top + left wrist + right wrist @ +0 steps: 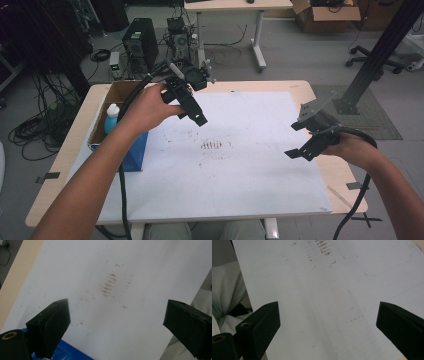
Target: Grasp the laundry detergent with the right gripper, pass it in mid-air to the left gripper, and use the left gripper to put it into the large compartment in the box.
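My left gripper (192, 116) hangs open over the far left part of the white sheet (250, 175), held in a hand beside the box. Nothing is between its jaws in the left gripper view (117, 312), where the sheet (75, 270) and a patch of brown smudges (108, 285) lie below. My right gripper (291, 140) stands open above the sheet's right edge, jaws pointing left. The right gripper view (328, 315) also shows its jaws wide apart and empty over the sheet (337, 290), with the smudges (324, 248) farther off.
An open cardboard box with a blue side (135, 150) stands at the table's left edge, a blue-capped bottle (112, 116) inside it. The box's blue corner (65, 353) lies under the left jaw. The wooden table rim (345, 175) shows at the right. Cables and computers sit on the floor beyond.
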Demonstrator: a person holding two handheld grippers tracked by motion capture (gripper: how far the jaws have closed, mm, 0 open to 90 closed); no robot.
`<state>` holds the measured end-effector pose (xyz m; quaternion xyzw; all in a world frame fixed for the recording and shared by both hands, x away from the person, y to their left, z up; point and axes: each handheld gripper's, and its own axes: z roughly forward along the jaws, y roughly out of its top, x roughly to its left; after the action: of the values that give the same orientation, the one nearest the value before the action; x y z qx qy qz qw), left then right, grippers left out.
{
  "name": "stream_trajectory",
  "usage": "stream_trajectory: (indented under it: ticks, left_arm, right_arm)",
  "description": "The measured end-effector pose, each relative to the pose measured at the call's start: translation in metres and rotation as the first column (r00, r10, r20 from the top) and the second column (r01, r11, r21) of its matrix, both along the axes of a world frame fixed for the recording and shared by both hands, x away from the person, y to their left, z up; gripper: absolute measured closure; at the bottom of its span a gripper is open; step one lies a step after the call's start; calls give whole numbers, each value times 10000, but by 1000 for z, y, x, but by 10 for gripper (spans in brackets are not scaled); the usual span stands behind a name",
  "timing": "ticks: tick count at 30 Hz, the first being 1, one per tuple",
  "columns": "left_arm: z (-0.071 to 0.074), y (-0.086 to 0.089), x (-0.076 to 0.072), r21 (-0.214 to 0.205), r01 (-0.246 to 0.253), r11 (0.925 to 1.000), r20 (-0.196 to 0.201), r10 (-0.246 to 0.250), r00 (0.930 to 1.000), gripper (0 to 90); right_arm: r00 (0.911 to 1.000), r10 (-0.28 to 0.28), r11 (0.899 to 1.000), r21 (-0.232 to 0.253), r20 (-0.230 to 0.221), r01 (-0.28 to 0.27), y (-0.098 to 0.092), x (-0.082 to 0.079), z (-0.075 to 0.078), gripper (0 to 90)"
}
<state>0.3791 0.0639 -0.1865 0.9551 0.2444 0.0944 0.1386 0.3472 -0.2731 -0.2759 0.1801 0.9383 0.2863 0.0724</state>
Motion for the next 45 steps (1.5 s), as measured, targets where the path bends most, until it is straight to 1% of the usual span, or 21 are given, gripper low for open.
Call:
stream_trajectory:
  ticks: [3,14,16,19,22,24,30,37,45]
  left_arm:
    - [-2,-4,0,74,201,9998,-25,-201,9998,71]
    - [-10,-14,-1,320,678,9972,-54,-676,9977,71]
    - [-11,-16,-1,307,774,9965,-44,-773,9970,71]
    - [-16,-18,-1,89,873,9961,-164,-872,9961,75]
    - [-23,-21,-1,123,1011,9948,-250,-1008,9946,75]
    - [-25,-23,-2,260,1053,9941,-232,-1047,9942,76]
    - [-23,-24,-3,224,1035,9944,-177,-1031,9945,77]
    - [-22,-22,-2,211,950,9953,-172,-946,9954,77]
    - [-23,-23,-2,248,968,9950,-178,-963,9952,78]
  right_arm:
    - [10000,25,10000,10,15,-25,1,0,1,49]
    - [9999,124,9999,-5,89,-124,6,1,6,48]
    - [9999,139,9999,-35,79,-139,7,1,5,48]
    - [9999,116,9999,-75,50,-115,6,2,3,48]
    - [10000,-19,10000,-87,-37,19,5,4,1,48]
    - [10000,47,9999,-118,-7,-47,5,4,1,48]
    - [10000,68,10000,-61,52,-68,5,4,5,48]
    - [9999,160,9998,-105,25,-159,8,6,4,48]
    - [9999,165,9998,-89,19,-165,9,6,4,49]
